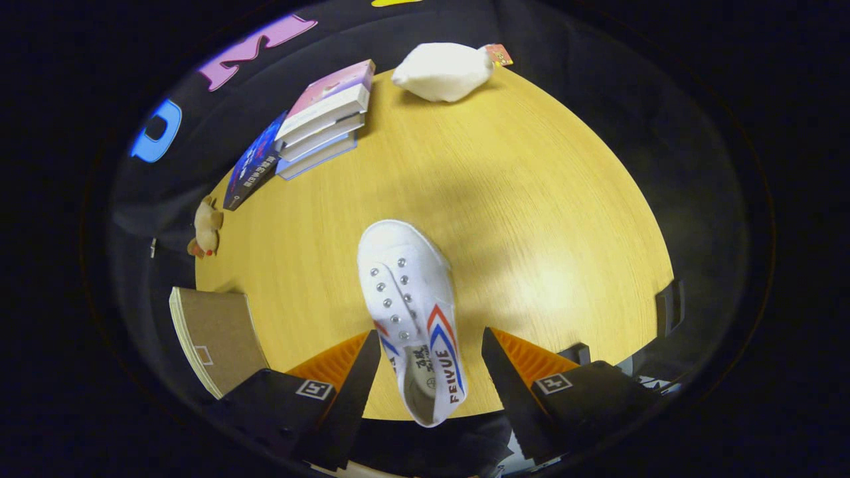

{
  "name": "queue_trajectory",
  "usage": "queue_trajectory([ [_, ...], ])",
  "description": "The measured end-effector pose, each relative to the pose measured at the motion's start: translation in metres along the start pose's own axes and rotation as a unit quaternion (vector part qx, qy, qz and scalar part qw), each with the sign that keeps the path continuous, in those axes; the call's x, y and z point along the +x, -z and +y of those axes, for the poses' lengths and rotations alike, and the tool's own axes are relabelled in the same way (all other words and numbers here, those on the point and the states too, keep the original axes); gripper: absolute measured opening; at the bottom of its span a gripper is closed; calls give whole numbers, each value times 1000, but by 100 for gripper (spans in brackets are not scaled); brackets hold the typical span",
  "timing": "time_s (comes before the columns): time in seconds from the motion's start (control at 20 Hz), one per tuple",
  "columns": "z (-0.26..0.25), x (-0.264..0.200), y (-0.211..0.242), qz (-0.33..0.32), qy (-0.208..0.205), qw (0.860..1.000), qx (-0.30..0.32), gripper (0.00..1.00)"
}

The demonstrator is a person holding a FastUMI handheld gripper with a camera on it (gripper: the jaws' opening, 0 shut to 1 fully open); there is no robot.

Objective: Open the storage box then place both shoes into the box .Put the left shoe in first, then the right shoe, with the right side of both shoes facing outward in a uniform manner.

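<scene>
The hand-held gripper (430, 372) is wide open, holding nothing, its fingers either side of the white shoe's (412, 318) heel at the worktop's (531, 199) near edge. Close squarely on the heel sides, keeping the shoe level.

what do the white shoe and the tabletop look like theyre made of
White shoe: looks like matte canvas with metal eyelets, judging by the dull cloth surface and shiny studs; probably a rubber toe cap, smoother there. It lies between the open claw fingers, untouched.

Tabletop: wood or wood-look laminate, going by the fine straight grain and a soft sheen; which one cannot be told.
</scene>
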State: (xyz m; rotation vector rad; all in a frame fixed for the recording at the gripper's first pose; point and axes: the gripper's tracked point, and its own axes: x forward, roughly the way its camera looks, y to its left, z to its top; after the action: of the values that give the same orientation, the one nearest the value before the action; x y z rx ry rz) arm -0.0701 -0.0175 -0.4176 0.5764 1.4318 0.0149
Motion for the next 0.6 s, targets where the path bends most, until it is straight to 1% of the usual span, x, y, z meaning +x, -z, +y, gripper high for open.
queue_trajectory([
  [0.1,-5,12,0,11,3,1000,-6,87],
  [0.25,-5,28,5,24,15,999,-39,78],
  [0.3,-3,31,6,28,13,998,-47,78],
  [0.35,1,32,7,32,6,998,-48,73],
  [0.4,-3,31,7,34,20,998,-53,67],
  [0.5,-8,33,6,31,21,997,-70,43],
  [0.55,-9,33,5,26,20,997,-67,29],
  [0.6,-7,31,4,25,12,998,-58,20],
])
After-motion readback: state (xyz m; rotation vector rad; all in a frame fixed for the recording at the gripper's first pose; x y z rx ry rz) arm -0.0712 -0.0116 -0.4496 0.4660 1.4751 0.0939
